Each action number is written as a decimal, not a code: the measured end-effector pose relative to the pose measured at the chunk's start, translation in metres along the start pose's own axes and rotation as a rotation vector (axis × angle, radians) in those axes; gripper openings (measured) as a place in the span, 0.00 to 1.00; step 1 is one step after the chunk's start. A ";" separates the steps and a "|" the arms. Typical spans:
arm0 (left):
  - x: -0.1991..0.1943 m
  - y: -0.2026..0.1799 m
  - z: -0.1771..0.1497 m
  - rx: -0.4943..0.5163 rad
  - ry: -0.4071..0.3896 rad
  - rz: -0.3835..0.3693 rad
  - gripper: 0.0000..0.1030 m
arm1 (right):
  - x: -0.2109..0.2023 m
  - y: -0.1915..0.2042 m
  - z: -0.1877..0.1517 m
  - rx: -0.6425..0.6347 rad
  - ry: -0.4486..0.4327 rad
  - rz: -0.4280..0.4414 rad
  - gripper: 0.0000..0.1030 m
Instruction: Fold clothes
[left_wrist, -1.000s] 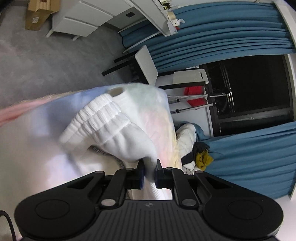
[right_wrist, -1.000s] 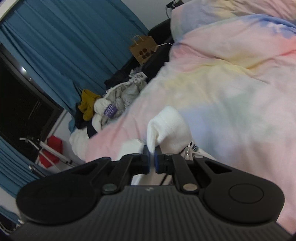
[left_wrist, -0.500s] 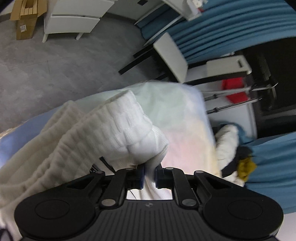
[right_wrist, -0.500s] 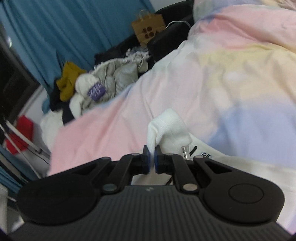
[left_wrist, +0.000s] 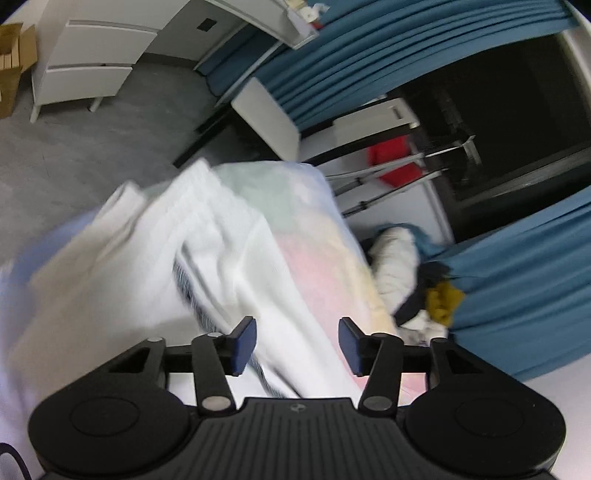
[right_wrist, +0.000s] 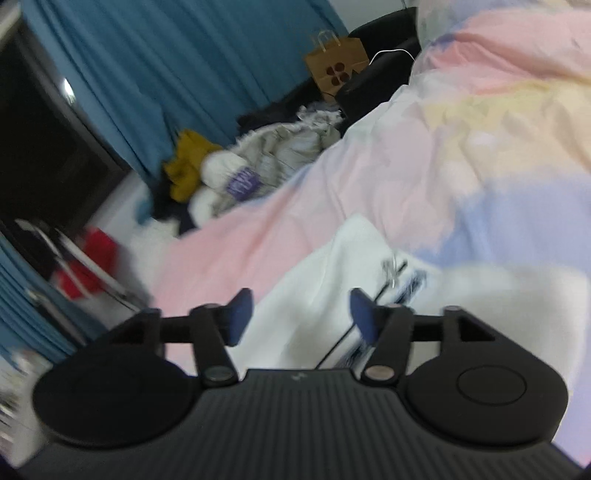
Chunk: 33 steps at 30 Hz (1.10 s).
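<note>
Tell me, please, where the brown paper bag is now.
In the right wrist view, the brown paper bag stands at the top centre, against the blue curtain, behind the pile of clothes.

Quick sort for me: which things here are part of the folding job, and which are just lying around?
Job:
white garment, lying on the pastel duvet
left gripper and right gripper, jaws just opened, pads clear of the cloth

Lying about:
clothes heap
paper bag
white chair
cardboard box
</note>
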<state>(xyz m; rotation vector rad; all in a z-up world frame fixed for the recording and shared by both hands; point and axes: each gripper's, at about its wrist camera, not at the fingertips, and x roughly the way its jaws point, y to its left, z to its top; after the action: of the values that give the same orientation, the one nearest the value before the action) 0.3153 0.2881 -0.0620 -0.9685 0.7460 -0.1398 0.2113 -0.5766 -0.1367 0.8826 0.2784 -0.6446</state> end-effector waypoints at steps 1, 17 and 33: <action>-0.016 0.001 -0.014 -0.008 -0.008 -0.012 0.57 | -0.014 -0.006 -0.005 0.055 -0.007 0.021 0.68; -0.074 0.102 -0.116 -0.260 0.036 0.040 0.65 | -0.099 -0.137 -0.078 0.724 0.222 -0.004 0.71; -0.029 0.115 -0.100 -0.232 -0.035 -0.011 0.59 | -0.035 -0.139 -0.056 0.463 0.159 0.087 0.70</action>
<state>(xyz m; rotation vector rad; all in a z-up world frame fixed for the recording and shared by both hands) 0.2063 0.2974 -0.1724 -1.1933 0.7349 -0.0459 0.0990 -0.5826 -0.2414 1.3869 0.2339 -0.5670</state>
